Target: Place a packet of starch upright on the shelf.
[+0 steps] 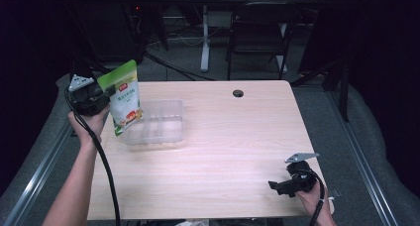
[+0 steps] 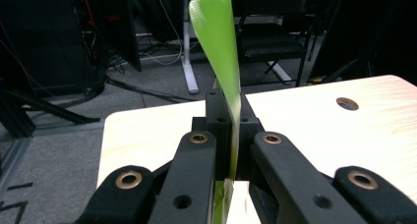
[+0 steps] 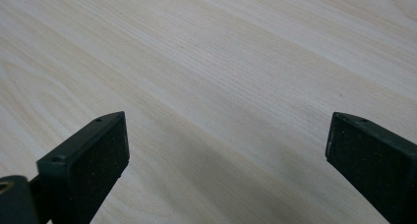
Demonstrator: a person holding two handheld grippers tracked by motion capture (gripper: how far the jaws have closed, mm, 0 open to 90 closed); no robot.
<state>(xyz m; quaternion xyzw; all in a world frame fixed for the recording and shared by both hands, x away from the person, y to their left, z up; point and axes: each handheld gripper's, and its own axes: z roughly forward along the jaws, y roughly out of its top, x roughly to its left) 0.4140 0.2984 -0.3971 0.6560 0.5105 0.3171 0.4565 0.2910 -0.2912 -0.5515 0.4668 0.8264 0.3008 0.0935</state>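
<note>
Right now my left gripper [image 1: 101, 98] is clamped on the green snack pouch [image 1: 125, 97], holding it in the air by its left side edge, over the left edge of the table [image 1: 237, 146]. In the left gripper view the jaws are pressed together on the thin green film [image 2: 219, 47], which rises between them and curls a little at the top — so the grip is on flat seam, not on the filled belly. The pouch hangs upright with a slight tilt, its lower corner just above or at the near left rim of the clear plastic compartment box [image 1: 157, 123]; I can't tell whether it touches.

My read on handling: the pouch looks light, soft and crinkly, with glossy film that could slip if the pinch loosens. It will swing and twist from a single edge grip, and the contents probably sag to the bottom. The sealed edge or top band is the sensible place to hold — squeezing the middle would only crush whatever is inside. The box looks thin-walled and light too, so a nudge from the pouch could push it across the table.

My right gripper [image 1: 280, 186] rests low at the near right corner of the table, its jaws spread wide with nothing but bare wood between them.
</note>
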